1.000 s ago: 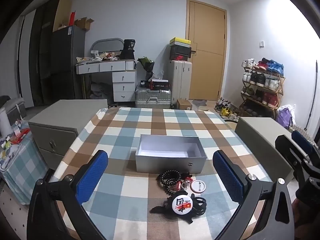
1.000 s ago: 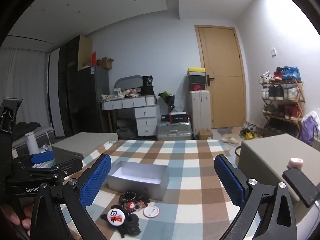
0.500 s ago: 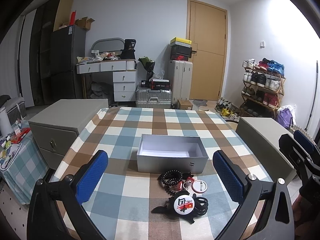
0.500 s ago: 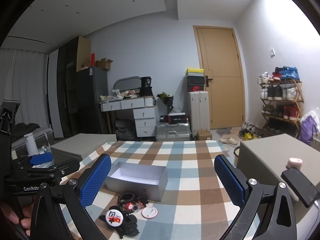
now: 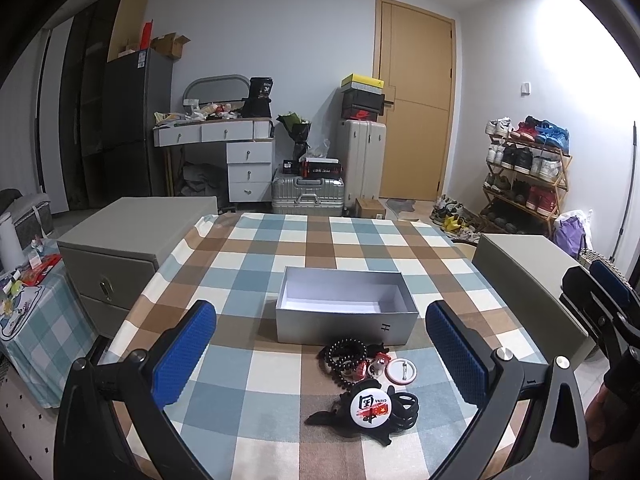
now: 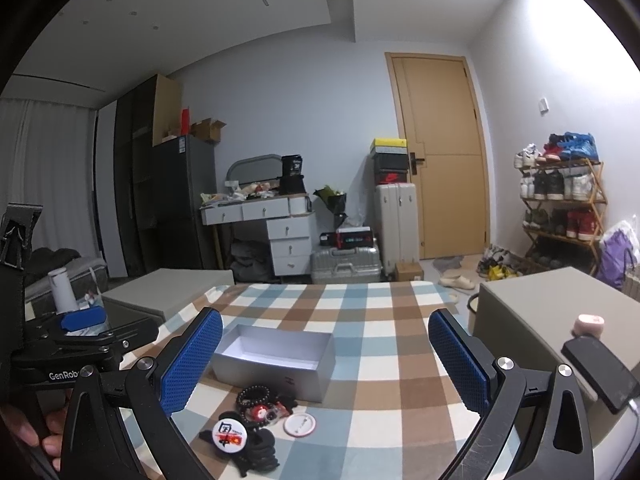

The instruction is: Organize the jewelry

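Checked cloth covers the table, the largest thing here, and on it stands an open grey box with a white, empty inside. Just in front of the box, toward the cameras, lies the small heap of jewelry.

From biggest to smallest in that heap: a black tangle of hair ties and a bow-like clip, with a round white badge printed in black and red resting on top; a black bead bracelet nearest the box wall; a plain white badge lying flat with its pin back up; and a few small red and white charms between bracelet and badge, too small to tell apart.

All of it looks light. The bracelet should be limp and will drape, so pinching across one side of its loop seems best. The badges look stiff, smooth and thin, likely to slip, so they want a grip across the rim. The ties should be soft and springy and may drag neighbours along.

The left gripper hovers above the table with its blue pads spread wide and nothing between them; the heap sits low between the fingers, toward the right one. The right gripper is likewise wide apart and empty, with the heap below and nearer its left finger.
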The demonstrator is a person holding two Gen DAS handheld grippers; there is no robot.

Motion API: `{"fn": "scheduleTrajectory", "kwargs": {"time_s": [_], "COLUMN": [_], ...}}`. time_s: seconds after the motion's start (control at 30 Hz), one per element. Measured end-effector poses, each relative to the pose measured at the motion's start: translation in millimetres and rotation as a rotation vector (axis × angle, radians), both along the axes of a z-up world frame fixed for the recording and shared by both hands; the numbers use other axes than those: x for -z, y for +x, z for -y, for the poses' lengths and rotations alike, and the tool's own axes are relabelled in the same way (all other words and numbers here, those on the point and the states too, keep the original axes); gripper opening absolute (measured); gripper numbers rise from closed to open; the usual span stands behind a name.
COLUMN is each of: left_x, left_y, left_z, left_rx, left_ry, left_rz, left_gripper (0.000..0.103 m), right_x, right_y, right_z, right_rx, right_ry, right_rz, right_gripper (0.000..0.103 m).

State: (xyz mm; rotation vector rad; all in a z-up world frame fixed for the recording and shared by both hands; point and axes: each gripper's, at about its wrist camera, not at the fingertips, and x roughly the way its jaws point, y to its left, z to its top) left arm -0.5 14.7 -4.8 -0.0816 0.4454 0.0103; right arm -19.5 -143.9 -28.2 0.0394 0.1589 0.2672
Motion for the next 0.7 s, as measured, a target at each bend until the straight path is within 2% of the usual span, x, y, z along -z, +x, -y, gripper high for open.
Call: {"fn": "scheduleTrajectory", "kwargs": {"time_s": [0.7], "left_x": [3.3], "left_y": [0.1], "left_z": [-3.4], "left_rx": [0.015], "left_ry": [-0.02], "left_rz": [-0.024], "left_gripper": [0.102], "right_x": [2.4], "right_y": [-1.1], "right_z": [-3.4], "right_rx": [-0.009], "right_ry": [-0.016], "right_rz": [0.006], "right_gripper": [0.103]}}
